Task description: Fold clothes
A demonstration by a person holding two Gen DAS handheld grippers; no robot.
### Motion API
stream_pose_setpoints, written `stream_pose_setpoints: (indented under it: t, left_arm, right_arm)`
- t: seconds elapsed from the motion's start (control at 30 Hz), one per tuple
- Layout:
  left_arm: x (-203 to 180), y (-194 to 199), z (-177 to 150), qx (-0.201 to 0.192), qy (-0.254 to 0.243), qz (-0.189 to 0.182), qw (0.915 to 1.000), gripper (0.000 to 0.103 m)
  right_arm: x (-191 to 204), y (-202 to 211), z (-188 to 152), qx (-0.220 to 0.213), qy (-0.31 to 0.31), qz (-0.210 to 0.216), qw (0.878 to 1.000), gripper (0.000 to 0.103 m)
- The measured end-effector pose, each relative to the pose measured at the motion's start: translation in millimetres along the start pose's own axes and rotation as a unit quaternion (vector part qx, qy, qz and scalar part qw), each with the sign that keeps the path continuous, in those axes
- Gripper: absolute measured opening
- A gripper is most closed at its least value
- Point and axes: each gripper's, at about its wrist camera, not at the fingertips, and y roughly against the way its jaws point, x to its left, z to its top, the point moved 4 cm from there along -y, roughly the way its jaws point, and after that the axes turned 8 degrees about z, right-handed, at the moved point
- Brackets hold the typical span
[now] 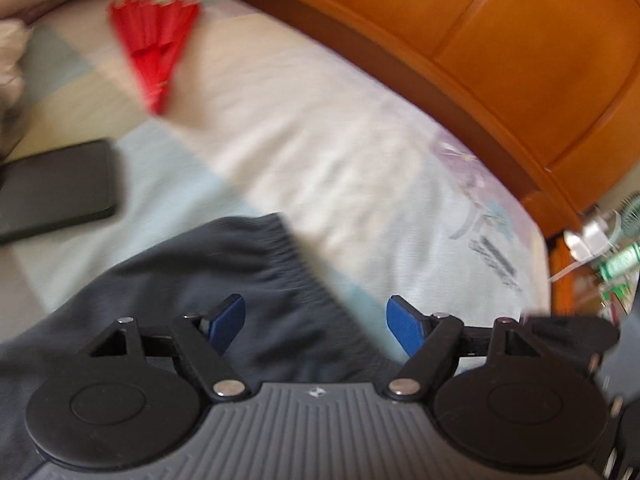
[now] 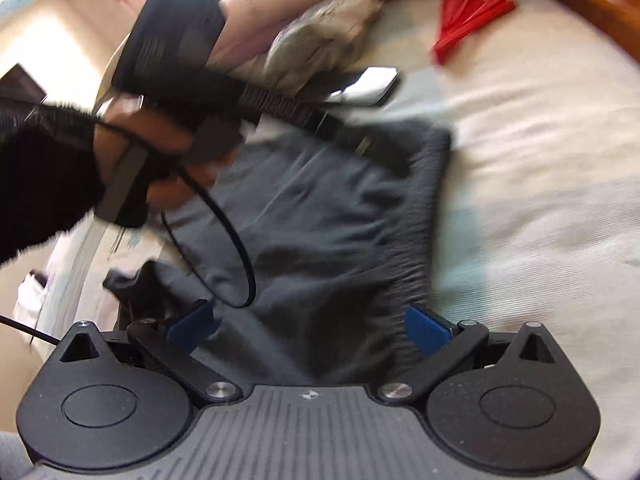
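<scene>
We are holding both tongs wide over the bed, and neither one is gripping anything. The left tongs (image 1: 316, 326) are standing with the blue pads (image 1: 404, 326) well apart, bare air between them, and the dark grey shorts (image 1: 224, 280) are lying just under and beyond them. The right tongs (image 2: 310, 326) are gaping just as wide, pads clear of the cloth, with the same shorts (image 2: 320, 232) spreading out ahead of them from near to far.

We are judging the fold as partly done at best. The shorts are lying in a rough flat block with the gathered waistband (image 2: 424, 216) running down the right edge, but the near left corner is still bunching up in a loose lump, and wrinkles are crossing the middle. Whether one fold is already in, we cannot tell through the blur. Smoothing and at least one more fold are looking like what is left.

Moving outward, the person's left hand (image 2: 160, 148) is carrying its tool above the far left part of the shorts. Beyond that, a black phone (image 1: 56, 188) is resting on the pale sheet (image 1: 320, 140), a red fan (image 1: 154, 44) is lying farther off, and the wooden headboard (image 1: 500, 40) is curving round the far right.
</scene>
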Motion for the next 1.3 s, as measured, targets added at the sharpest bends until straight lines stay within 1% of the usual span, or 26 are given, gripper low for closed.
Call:
stream_pose_setpoints:
  t: [0.07, 0.13, 0.2, 0.3, 0.33, 0.4, 0.47, 0.53, 0.6, 0.67, 0.73, 0.87, 1.0, 1.1, 1.2, 1.3]
  left_arm:
    - [5, -5, -1, 0.001, 0.000, 0.004, 1.0000, 0.077]
    - [5, -12, -2, -0.002, -0.015, 0.011, 0.9998, 0.077]
    - [3, -21, -1, -0.006, -0.031, 0.020, 0.9993, 0.077]
    - [3, -38, 4, -0.011, -0.038, 0.032, 0.9987, 0.077]
    - [4, -43, 6, -0.010, -0.030, 0.030, 0.9990, 0.078]
    - [5, -48, 12, -0.014, -0.015, 0.022, 0.9995, 0.083]
    - [5, -50, 17, -0.010, -0.008, 0.020, 0.9997, 0.084]
    - [6, -52, 20, -0.006, -0.009, 0.020, 0.9997, 0.084]
    - [5, -54, 22, -0.007, -0.015, 0.021, 0.9996, 0.084]
    - [5, -55, 25, -0.009, -0.020, 0.024, 0.9995, 0.084]
    - [4, -57, 28, -0.014, -0.022, 0.030, 0.9992, 0.084]
    - [2, -58, 35, -0.016, -0.027, 0.043, 0.9986, 0.082]
    - [3, -43, 34, -0.022, -0.031, 0.047, 0.9982, 0.082]
    - [10, -25, 30, -0.023, -0.036, 0.058, 0.9974, 0.082]
    - [20, -5, 26, -0.024, -0.035, 0.077, 0.9962, 0.082]
    - [26, 2, 18, -0.014, -0.017, 0.076, 0.9968, 0.082]
  right_arm:
    - [0, -13, -8, 0.013, 0.007, -0.014, 1.000, 0.103]
    - [1, -23, -17, 0.024, 0.014, -0.033, 0.999, 0.103]
    - [4, -28, -22, 0.019, 0.018, -0.053, 0.998, 0.103]
    - [11, -34, -27, 0.004, 0.031, -0.088, 0.996, 0.103]
    - [15, -37, -29, 0.004, 0.041, -0.104, 0.994, 0.103]
    - [24, -46, -34, 0.011, 0.075, -0.141, 0.987, 0.103]
    - [33, -55, -38, 0.013, 0.107, -0.176, 0.978, 0.103]
    - [36, -62, -41, 0.008, 0.125, -0.200, 0.972, 0.103]
    - [37, -65, -44, -0.007, 0.129, -0.209, 0.969, 0.103]
    - [38, -66, -47, -0.012, 0.136, -0.216, 0.967, 0.103]
    - [41, -63, -51, -0.004, 0.143, -0.223, 0.964, 0.103]
    - [43, -54, -58, 0.009, 0.143, -0.230, 0.963, 0.103]
    - [39, -48, -65, 0.010, 0.127, -0.227, 0.966, 0.103]
    - [41, -51, -66, 0.017, 0.135, -0.239, 0.962, 0.103]
    - [42, -49, -66, 0.022, 0.131, -0.246, 0.960, 0.103]
    - [42, -50, -63, 0.032, 0.121, -0.253, 0.959, 0.103]
